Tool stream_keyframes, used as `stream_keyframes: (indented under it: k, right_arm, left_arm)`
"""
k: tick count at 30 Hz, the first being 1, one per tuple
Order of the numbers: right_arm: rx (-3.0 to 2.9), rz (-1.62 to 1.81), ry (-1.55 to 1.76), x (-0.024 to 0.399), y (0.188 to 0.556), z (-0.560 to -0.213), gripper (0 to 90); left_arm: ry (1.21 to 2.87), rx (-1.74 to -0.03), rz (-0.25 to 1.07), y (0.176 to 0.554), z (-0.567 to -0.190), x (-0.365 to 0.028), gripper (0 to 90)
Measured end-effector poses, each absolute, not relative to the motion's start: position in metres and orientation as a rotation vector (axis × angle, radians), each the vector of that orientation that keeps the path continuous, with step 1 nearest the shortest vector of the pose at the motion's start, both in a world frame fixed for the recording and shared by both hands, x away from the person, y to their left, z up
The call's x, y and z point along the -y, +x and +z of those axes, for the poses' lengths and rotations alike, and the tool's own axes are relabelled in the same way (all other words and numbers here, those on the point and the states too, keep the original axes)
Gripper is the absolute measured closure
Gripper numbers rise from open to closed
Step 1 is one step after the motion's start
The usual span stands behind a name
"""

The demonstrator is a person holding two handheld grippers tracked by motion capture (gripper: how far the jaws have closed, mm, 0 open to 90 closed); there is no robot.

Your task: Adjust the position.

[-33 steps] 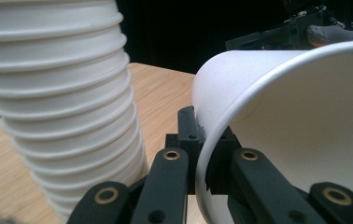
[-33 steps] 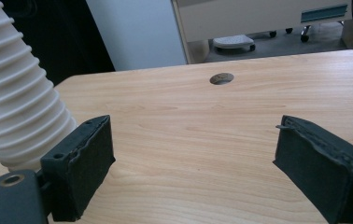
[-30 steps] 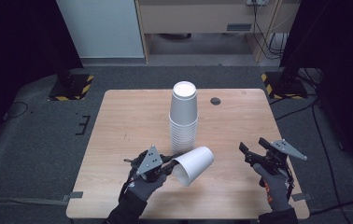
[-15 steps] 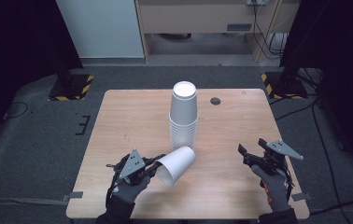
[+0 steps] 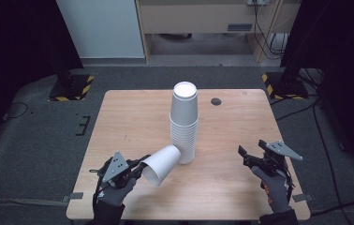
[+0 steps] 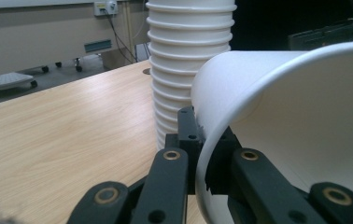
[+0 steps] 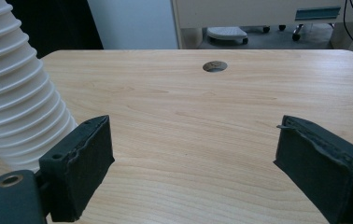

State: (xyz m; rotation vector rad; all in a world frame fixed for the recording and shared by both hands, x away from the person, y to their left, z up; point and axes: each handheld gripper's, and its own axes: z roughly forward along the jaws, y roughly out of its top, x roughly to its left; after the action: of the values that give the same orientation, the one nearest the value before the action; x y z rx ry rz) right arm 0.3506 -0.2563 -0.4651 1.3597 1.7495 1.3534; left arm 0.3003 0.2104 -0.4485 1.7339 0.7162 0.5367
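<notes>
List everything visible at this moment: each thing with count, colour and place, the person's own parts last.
Cup stack: one tall stack, white, upside down, middle of the table.
Single cup: one, white, tilted, rim pinched in the left hand-held gripper, beside the stack's base.
Table: one, light wood, centre of the room.
Cable hole: one, dark, far right part of the tabletop.
Striped bases: two, yellow-black, on the floor at the far corners.
Left hand-held gripper: one, black, shut on the single cup's rim.
Right hand-held gripper: one, black, open, over the table's near right.
</notes>
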Motion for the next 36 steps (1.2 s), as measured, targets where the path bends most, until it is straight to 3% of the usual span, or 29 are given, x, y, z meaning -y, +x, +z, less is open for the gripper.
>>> stream_keyframes:
  k: [36]
  right_arm:
    - [-1.790,1.300,1.379,0.254,0.355,-0.468,11.3]
  left_arm:
    - [1.605,-1.049,0.749,0.314,-0.448,-0.288,86.2]
